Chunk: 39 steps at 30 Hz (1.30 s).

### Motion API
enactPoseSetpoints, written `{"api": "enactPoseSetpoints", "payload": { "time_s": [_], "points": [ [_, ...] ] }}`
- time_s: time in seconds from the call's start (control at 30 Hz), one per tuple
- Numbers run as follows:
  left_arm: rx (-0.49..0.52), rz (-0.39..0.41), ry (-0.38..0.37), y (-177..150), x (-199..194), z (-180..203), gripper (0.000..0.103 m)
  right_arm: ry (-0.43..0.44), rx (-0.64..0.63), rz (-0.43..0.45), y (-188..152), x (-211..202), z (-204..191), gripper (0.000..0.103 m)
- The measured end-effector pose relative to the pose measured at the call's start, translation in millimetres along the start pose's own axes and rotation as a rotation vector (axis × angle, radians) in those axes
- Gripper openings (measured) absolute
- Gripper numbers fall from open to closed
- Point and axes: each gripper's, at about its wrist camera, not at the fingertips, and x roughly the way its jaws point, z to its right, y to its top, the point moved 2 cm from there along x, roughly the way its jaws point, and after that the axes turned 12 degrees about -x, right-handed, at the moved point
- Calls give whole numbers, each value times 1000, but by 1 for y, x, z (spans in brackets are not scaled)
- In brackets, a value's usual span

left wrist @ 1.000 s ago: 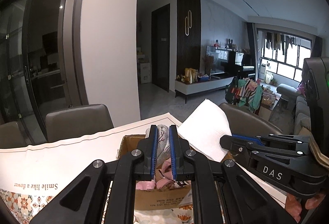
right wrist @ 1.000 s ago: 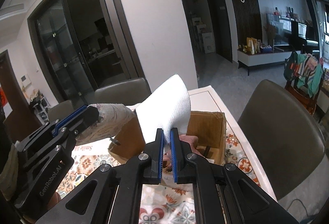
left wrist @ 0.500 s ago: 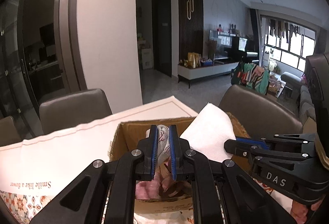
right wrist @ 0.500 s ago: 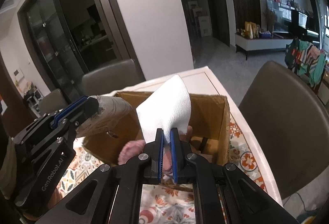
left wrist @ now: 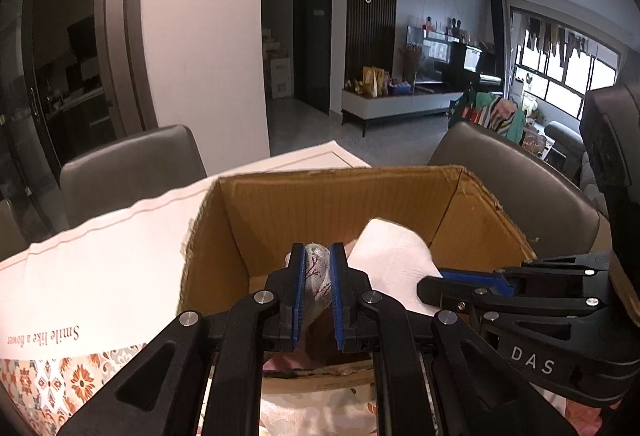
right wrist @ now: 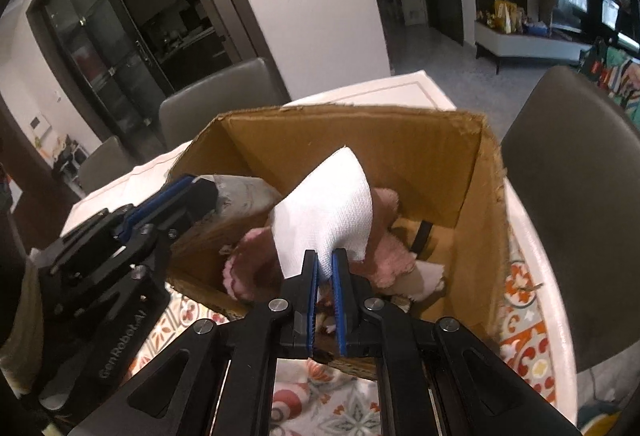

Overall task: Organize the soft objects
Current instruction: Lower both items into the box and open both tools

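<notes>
An open cardboard box stands on the table. My left gripper is shut on a grey patterned cloth and holds it over the box's near left side; that cloth also shows in the right wrist view. My right gripper is shut on a white cloth and holds it inside the box mouth; the white cloth also shows in the left wrist view. A pink fluffy item lies in the box beneath it.
The table has a floral patterned cloth and a white sheet with printed words on the left. Grey chairs stand behind and to the right. A black strap lies in the box.
Both grippers have moved forward and down toward the box, carrying their cloths. The box now fills the view and the cloths sit at its mouth.
</notes>
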Motion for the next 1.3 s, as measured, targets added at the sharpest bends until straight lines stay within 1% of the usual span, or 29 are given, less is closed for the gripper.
{"api": "enactPoseSetpoints", "payload": {
  "time_s": [0.1,0.13,0.17,0.2,0.23,0.3,0.37,0.5,0.6,0.63,0.73,0.87,1.03,1.17,1.3],
  "points": [
    [0,-5,1,-2,0,1,15,-11,-16,-5,0,-1,-3,12],
    [0,-7,0,-3,0,0,17,-12,-20,-5,0,-1,-4,16],
    [-2,-8,2,-2,0,0,22,-12,-22,-5,0,-1,-5,21],
    [-5,-5,3,-2,-1,0,25,-15,-21,-3,0,-2,-5,28],
    [-9,-1,2,-2,-3,-1,30,-12,-20,2,1,-2,-5,28],
    [-11,7,8,-2,-5,-1,32,-18,-16,7,2,-4,-4,28],
    [-13,14,16,-2,-8,-3,37,-34,-14,13,1,-5,-2,29],
    [-18,25,28,-3,-17,-3,39,-59,3,30,0,-13,0,29],
    [-18,37,39,-3,-28,-2,44,-85,15,50,-2,-24,-1,30],
    [-18,42,43,-3,-33,-1,45,-88,17,55,-1,-26,0,32],
    [-17,50,56,-2,-44,-2,45,-111,29,82,-5,-41,-2,36],
    [-23,57,80,-4,-62,-1,46,-129,32,117,-9,-61,-5,36],
    [-25,65,70,-8,-87,2,48,-156,39,159,-16,-90,-14,36],
    [-12,79,81,-15,-108,5,51,-166,26,179,-24,-111,-22,36],
    [-12,99,126,-21,-126,6,53,-192,13,201,-31,-130,-29,36]
  ]
}}
